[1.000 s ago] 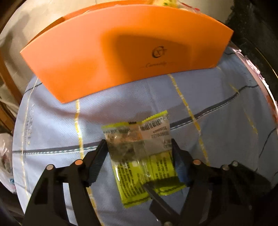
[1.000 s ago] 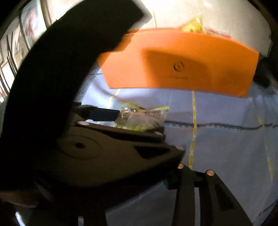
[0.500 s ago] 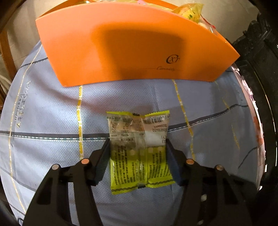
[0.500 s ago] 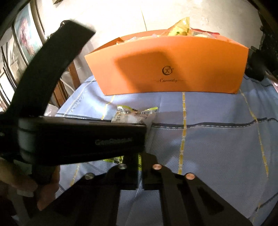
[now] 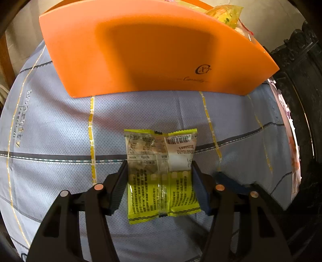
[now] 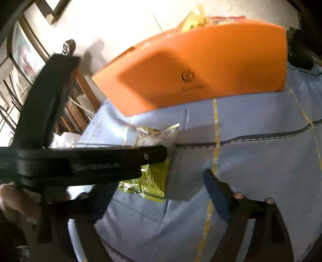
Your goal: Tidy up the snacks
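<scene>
On the blue checked tablecloth (image 5: 60, 129), the yellow snack packet (image 5: 161, 177) lies flat in front of the orange box (image 5: 140, 52), near it but not touching. Versus a second ago: the left wrist view has squared up on the packet, which then sat skewed between the fingers; the right gripper's black finger that poked in from below is gone from that view. The left gripper (image 5: 160, 181) has narrowed since then and now sits about half open, pads flanking the packet's two long edges, right at them; can't tell if they actually press. Packet looks flat on the cloth, not lifted. The right gripper (image 6: 159, 193) was fully closed half a second ago; its jaws are opening now, nothing clamped, only the packet's lower corner and bare cloth between the fingers. Right view is motion-blurred, with the left tool's black body across it and a hand (image 6: 12, 199) at the left edge. Box contents: yellow snack bags (image 5: 225, 12) sticking up over the rim, plus some clear wrapping; rest hidden behind the front wall.
</scene>
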The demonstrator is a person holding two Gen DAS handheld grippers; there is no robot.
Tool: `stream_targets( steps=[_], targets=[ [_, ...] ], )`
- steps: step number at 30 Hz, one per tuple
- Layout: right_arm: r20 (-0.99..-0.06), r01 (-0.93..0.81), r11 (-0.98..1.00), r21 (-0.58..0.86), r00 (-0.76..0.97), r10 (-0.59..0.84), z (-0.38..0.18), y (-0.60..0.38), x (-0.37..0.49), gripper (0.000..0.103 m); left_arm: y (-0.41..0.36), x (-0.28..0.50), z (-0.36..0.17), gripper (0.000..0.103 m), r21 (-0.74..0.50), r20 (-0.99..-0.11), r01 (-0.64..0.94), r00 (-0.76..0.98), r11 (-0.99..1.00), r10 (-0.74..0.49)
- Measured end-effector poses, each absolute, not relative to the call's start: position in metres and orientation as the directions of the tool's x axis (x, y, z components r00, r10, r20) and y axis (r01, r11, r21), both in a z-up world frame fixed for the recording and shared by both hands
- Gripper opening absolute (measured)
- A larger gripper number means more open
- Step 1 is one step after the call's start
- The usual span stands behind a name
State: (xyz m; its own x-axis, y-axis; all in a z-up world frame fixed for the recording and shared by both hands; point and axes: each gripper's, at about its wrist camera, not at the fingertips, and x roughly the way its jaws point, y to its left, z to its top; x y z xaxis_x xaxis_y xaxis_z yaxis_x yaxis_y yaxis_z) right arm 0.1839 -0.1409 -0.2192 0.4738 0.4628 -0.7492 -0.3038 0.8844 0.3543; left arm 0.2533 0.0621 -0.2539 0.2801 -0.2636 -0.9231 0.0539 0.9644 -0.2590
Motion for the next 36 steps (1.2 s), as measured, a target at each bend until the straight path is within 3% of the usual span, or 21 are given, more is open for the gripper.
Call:
stream_targets(
  steps=[1,3,6,10,24,36],
  targets=[
    [-0.763,-0.315,0.885,0.342,0.457,0.457,-0.221,-0.136,0.185,0.039,0.062,0.254,-0.254,0.058,-0.262,-0.923,0.049,0.278,0.964,-0.265],
    [-0.758,-0.300,0.880,0.369,0.451,0.471,-0.219,-0.132,0.185,0.024,0.058,0.256,-0.256,0.058,-0.270,-0.923,0.031,0.276,0.962,-0.268],
    [-0.762,-0.274,0.884,0.378,0.451,0.465,-0.217,-0.131,0.185,0.021,0.062,0.257,-0.256,0.057,-0.272,-0.925,0.013,0.271,0.962,-0.265],
    [-0.754,-0.274,0.879,0.389,0.453,0.475,-0.211,-0.134,0.182,0.009,0.054,0.252,-0.255,0.057,-0.245,-0.930,0.024,0.278,0.969,-0.242],
    [-0.697,-0.301,0.863,0.406,0.509,0.505,-0.178,-0.140,0.169,0.007,0.046,0.235,-0.213,0.057,-0.222,-0.919,0.041,0.326,0.974,-0.223],
    [-0.564,-0.358,0.848,0.390,0.635,0.528,-0.096,-0.153,0.188,0.007,0.028,0.246,-0.106,0.057,-0.190,-0.847,0.099,0.486,0.977,-0.215]
  ],
)
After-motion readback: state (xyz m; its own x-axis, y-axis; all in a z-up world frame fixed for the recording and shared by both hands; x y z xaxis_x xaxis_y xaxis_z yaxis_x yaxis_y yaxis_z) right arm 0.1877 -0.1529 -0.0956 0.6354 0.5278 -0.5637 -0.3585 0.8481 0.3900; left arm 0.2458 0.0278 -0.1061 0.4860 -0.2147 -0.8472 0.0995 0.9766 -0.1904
